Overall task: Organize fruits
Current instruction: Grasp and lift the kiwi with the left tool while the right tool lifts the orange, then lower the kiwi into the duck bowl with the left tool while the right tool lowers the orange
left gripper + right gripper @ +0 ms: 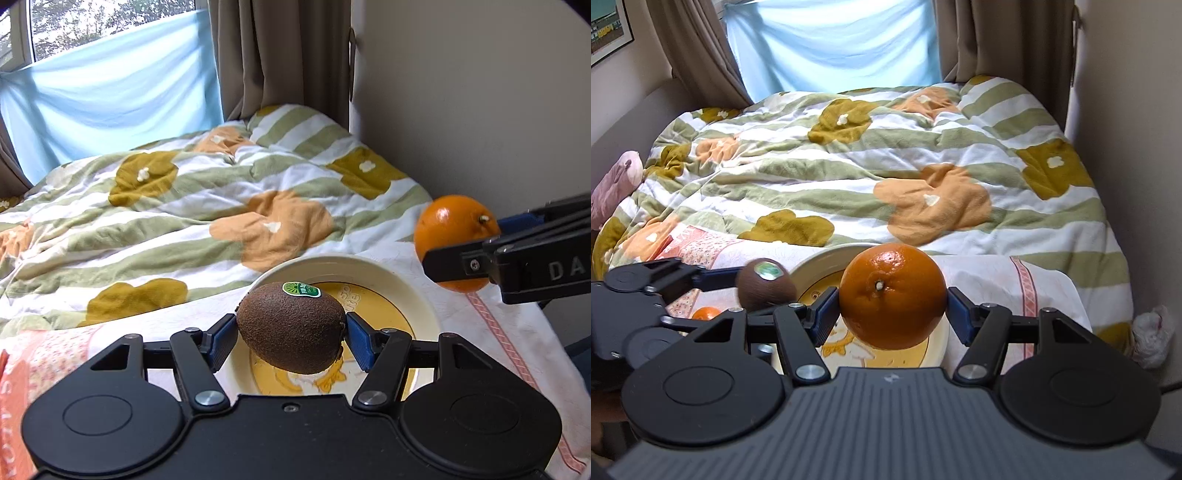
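Left gripper [291,334] clamping kiwi [291,328], right gripper [892,308] clamping orange [892,295]

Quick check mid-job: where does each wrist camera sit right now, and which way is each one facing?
Left wrist: rides on the left gripper, looking down along its fingers at the kiwi it clamps above the plate.
Right wrist: rides on the right gripper, angled down at the orange it clamps.
Shared: the floral quilt, plate, both fruits, and each view catches the other gripper at its edge.
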The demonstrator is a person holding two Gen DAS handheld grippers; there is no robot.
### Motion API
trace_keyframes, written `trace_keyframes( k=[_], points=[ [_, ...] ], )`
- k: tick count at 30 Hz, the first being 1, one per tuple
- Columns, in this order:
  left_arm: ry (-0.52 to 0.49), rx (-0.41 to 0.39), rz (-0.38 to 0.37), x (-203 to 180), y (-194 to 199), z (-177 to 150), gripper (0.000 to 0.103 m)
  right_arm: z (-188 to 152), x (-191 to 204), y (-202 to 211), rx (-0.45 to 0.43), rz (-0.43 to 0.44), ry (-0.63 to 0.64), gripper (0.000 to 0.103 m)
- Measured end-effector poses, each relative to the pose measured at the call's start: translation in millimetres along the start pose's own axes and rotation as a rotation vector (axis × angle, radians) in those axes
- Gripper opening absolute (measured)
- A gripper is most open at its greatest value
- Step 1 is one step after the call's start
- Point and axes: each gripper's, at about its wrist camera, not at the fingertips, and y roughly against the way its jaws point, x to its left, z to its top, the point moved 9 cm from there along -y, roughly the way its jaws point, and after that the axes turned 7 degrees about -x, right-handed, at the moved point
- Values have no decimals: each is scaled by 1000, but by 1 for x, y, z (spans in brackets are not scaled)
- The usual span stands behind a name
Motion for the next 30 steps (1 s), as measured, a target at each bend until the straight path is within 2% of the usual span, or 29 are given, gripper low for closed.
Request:
trace_keyframes(
  k=[6,16,17,19,20,30],
  points=[
    [-41,40,8,-2,-49,-5,67,-1,-6,-41,45,19,-1,77],
    [-110,76,-26,-7,-76,-11,70,-13,-15,-71,93,15,-65,77],
    [-109,67,-33,-7,-75,-10,74,-13,-17,-72,96,11,-69,77],
    [-107,42,-39,-7,-70,-5,94,-14,-20,-72,100,7,-79,77],
    [-106,29,-41,-6,-67,-3,96,-13,-20,-72,102,5,-84,77],
    [-89,20,-40,3,-33,-2,97,-10,-21,-67,100,12,-71,77]
  ],
)
